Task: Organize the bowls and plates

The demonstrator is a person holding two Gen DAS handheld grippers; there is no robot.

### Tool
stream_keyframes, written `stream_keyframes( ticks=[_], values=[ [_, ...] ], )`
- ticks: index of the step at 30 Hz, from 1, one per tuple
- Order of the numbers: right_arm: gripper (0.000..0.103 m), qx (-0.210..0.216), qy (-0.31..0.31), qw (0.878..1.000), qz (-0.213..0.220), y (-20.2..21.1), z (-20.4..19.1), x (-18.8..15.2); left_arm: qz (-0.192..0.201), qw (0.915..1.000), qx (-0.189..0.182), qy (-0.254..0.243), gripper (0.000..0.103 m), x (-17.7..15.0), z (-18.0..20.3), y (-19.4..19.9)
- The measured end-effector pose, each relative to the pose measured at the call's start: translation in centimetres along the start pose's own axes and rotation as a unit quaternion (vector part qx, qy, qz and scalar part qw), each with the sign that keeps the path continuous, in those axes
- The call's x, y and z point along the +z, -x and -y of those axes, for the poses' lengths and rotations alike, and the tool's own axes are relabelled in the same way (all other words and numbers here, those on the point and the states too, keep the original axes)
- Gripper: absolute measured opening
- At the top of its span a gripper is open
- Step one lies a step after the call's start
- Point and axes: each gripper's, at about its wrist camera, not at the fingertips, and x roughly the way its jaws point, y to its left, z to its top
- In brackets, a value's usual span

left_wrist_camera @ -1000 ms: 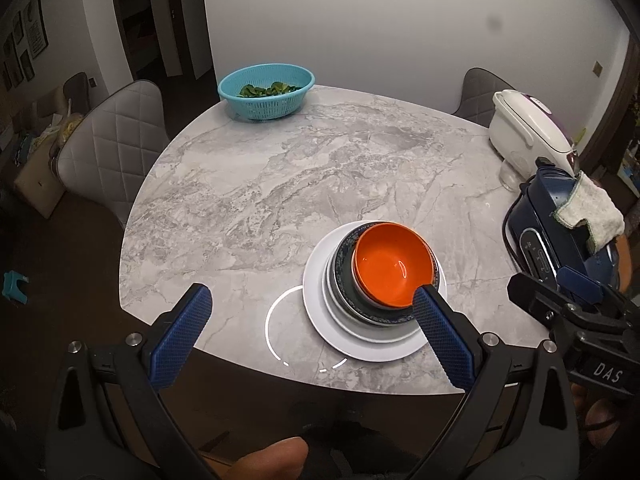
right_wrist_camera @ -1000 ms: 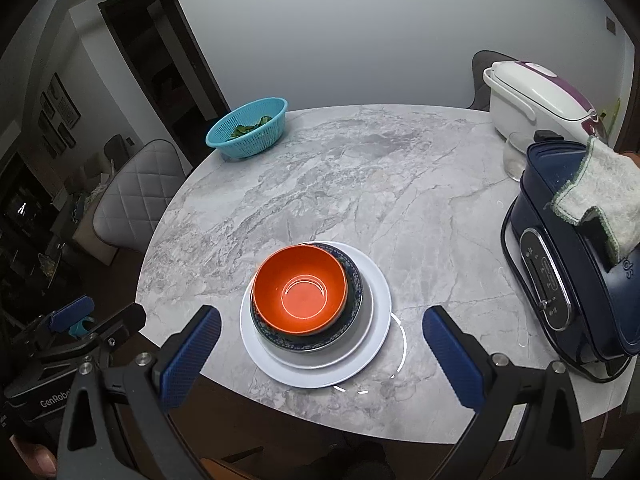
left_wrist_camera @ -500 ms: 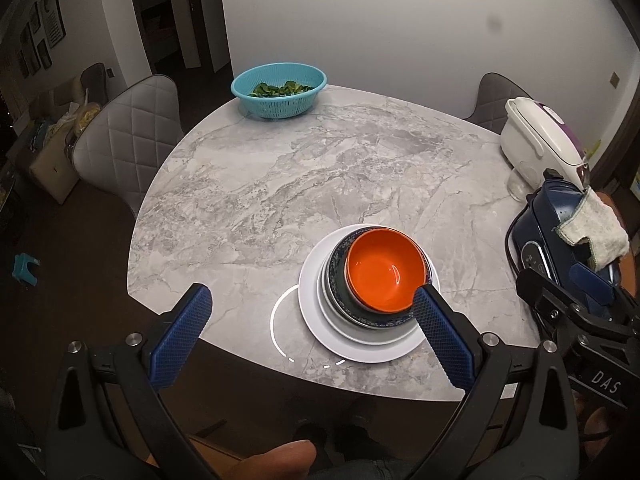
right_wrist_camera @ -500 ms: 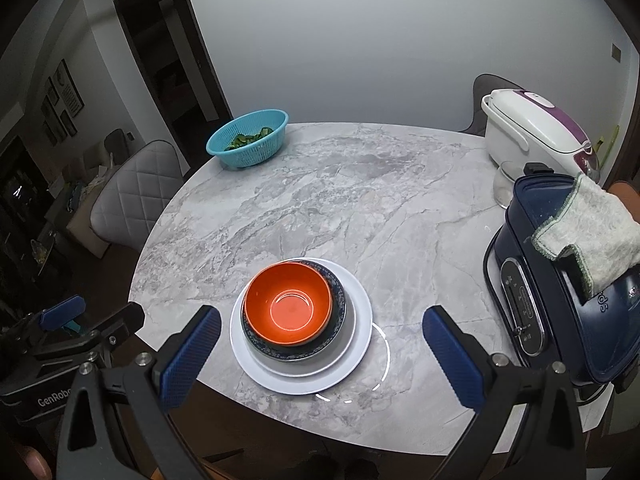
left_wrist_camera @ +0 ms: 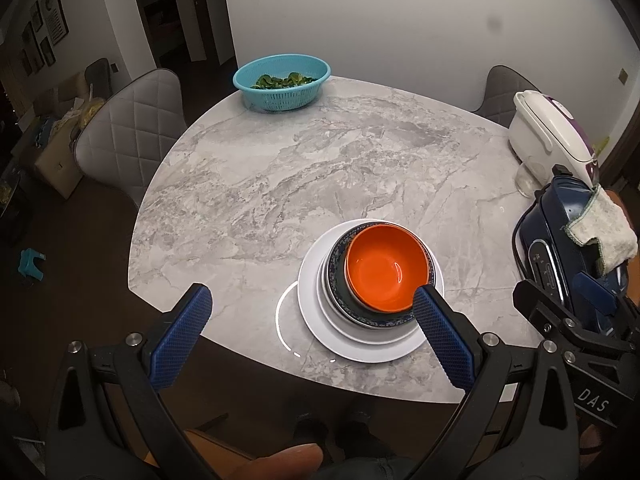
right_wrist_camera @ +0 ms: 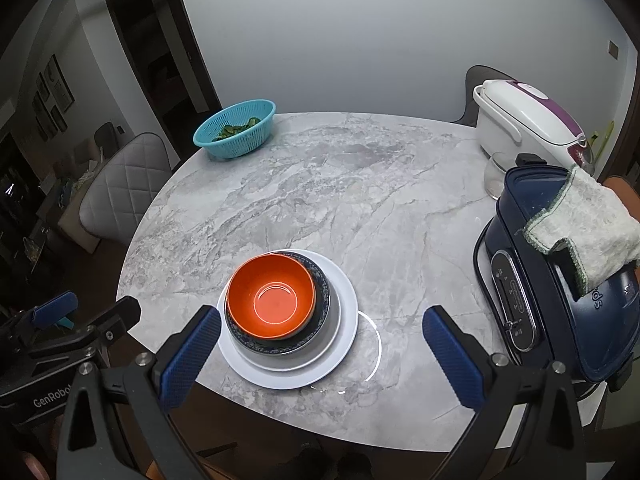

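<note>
Holding both grippers spread wide and empty, left gripper (left_wrist_camera: 306, 322) and right gripper (right_wrist_camera: 320, 338), you hover above the desk (right_wrist_camera: 360, 200) edge. The orange bowl (right_wrist_camera: 271, 300) sits mouth-up, nested in a dark bowl (right_wrist_camera: 320, 296) on stacked white plates (right_wrist_camera: 344, 312). Likely glazed, rigid, slippery and breakable: pinch a rim. Round, so no long axis.

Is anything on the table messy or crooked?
Nothing is spilled or broken. The orange bowl sits off-centre in the stack, toward one side of the dark bowl and white plate. Also a cloth is draped over the blue appliance.
</note>
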Motion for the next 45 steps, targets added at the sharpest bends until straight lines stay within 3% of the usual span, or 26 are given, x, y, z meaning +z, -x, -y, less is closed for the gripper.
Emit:
stream_keyframes(
  ticks=[45],
  values=[
    [0.103,-0.016,0.016,1.000,-0.009,-1.6,-0.7,0.3,-0.002,0.9999,0.008,0.007,0.102,0.1,-2.0,-2.2]
  ],
)
